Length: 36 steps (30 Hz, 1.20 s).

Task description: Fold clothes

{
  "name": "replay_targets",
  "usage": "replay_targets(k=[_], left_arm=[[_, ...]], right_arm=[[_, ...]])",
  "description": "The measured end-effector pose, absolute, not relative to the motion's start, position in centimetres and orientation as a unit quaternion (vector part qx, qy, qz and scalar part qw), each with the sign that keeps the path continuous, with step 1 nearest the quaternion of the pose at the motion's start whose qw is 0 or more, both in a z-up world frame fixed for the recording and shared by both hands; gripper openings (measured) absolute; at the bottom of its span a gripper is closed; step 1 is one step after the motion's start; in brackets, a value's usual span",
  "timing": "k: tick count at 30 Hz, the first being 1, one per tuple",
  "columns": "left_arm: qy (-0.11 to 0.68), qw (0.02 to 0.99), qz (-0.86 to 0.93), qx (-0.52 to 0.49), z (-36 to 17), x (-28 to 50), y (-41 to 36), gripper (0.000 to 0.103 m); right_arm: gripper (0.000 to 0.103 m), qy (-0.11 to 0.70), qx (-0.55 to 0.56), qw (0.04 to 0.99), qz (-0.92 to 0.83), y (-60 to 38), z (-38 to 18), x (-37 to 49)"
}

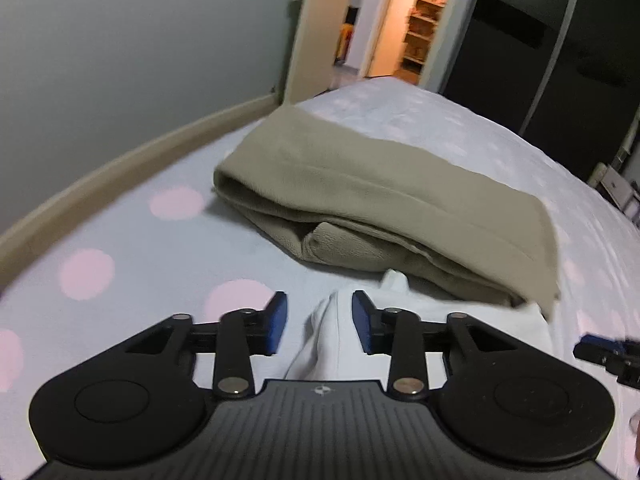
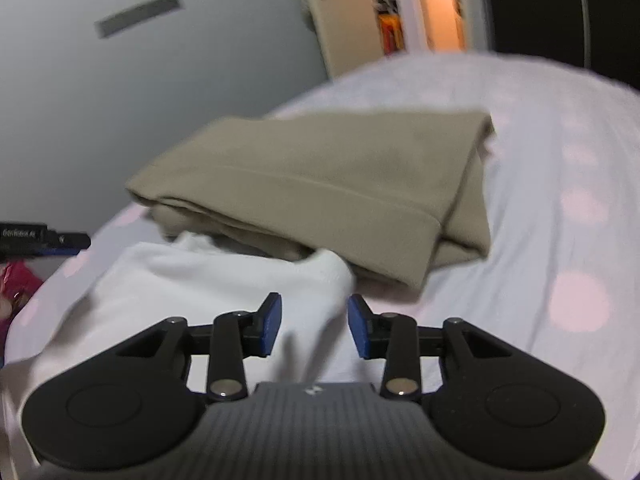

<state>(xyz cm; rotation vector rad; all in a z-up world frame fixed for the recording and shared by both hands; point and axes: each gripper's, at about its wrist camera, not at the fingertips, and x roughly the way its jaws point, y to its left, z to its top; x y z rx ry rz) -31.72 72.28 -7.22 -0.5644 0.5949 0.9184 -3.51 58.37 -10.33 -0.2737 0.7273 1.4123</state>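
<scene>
Right now both grippers are hovering low over a bed (image 1: 120, 208) covered in a pale sheet with pink dots. The left gripper (image 1: 320, 322) is standing with its blue pads spread wide, and a raised ridge of the white garment (image 1: 332, 336) is lying in the gap between them, touching neither pad as far as the view shows; nothing is being clamped. Just ahead of that gripper, a folded beige garment (image 1: 380, 188) is sitting on the bed, its thick folded edges facing the camera, and a tip of the white cloth is lying against its near edge. Off to that gripper's right, part of the other tool is showing at the frame edge.

The right gripper (image 2: 314, 326) is likewise holding its pads well apart, gripping nothing. In its view the white garment (image 2: 208, 276) is spreading out ahead and to the left, with one rounded corner lying just in front of the gap between the pads. Beyond it, the folded beige garment (image 2: 320, 176) is resting on the bed (image 2: 560, 240), its near edge overlapping the white cloth. Both views are blurred, so finer detail of the fabric is hard to make out.
</scene>
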Motion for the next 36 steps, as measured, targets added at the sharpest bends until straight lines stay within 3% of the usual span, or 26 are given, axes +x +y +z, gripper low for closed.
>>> replay_targets(k=[1, 2, 5, 6, 11, 14, 20, 22, 25, 28, 30, 34, 36], left_arm=[[0.283, 0.822, 0.423, -0.256, -6.7, -32.2, 71.2, 0.013], [0.288, 0.824, 0.419, -0.249, -6.7, -32.3, 70.3, 0.011], [0.320, 0.822, 0.406, -0.237, -7.9, -32.3, 67.9, 0.010], [0.334, 0.815, 0.409, -0.237, -8.8, -32.1, 67.7, 0.006], [0.391, 0.771, 0.435, -0.251, -13.9, -32.1, 68.0, 0.005], [0.384, 0.763, 0.439, -0.280, -14.9, -32.8, 68.4, 0.005], [0.352, 0.780, 0.445, -0.264, -9.8, -32.9, 64.3, 0.005], [0.339, 0.789, 0.442, -0.260, -7.6, -32.4, 62.0, 0.005], [0.321, 0.804, 0.443, -0.234, -4.0, -31.4, 58.4, 0.014], [0.308, 0.813, 0.452, -0.199, -0.1, -30.4, 54.8, 0.030], [0.304, 0.815, 0.457, -0.186, 2.4, -30.0, 52.9, 0.044], [0.307, 0.815, 0.465, -0.158, 6.1, -28.7, 49.0, 0.047], [0.303, 0.816, 0.469, -0.153, 6.8, -28.3, 47.0, 0.053]], right_arm=[[0.039, 0.315, -0.125, 0.686, 0.645, 57.4, -9.8, -3.9], [0.039, 0.306, -0.133, 0.675, 0.658, 56.8, -9.6, -5.0], [0.035, 0.282, -0.168, 0.649, 0.686, 55.3, -9.8, -8.5], [0.035, 0.280, -0.179, 0.646, 0.688, 55.1, -10.3, -9.4], [0.036, 0.304, -0.224, 0.637, 0.672, 54.7, -14.1, -12.1], [0.036, 0.317, -0.236, 0.638, 0.662, 55.1, -15.1, -12.4], [0.035, 0.324, -0.228, 0.637, 0.661, 52.6, -12.0, -12.0], [0.041, 0.323, -0.224, 0.635, 0.665, 51.0, -10.4, -12.2], [0.048, 0.327, -0.220, 0.630, 0.669, 48.3, -7.7, -12.5], [0.063, 0.319, -0.220, 0.631, 0.672, 45.5, -4.9, -13.2], [0.064, 0.310, -0.219, 0.633, 0.674, 43.6, -2.9, -13.6], [0.074, 0.300, -0.208, 0.639, 0.678, 40.0, 0.8, -14.2], [0.075, 0.294, -0.202, 0.641, 0.679, 38.1, 2.1, -14.4]])
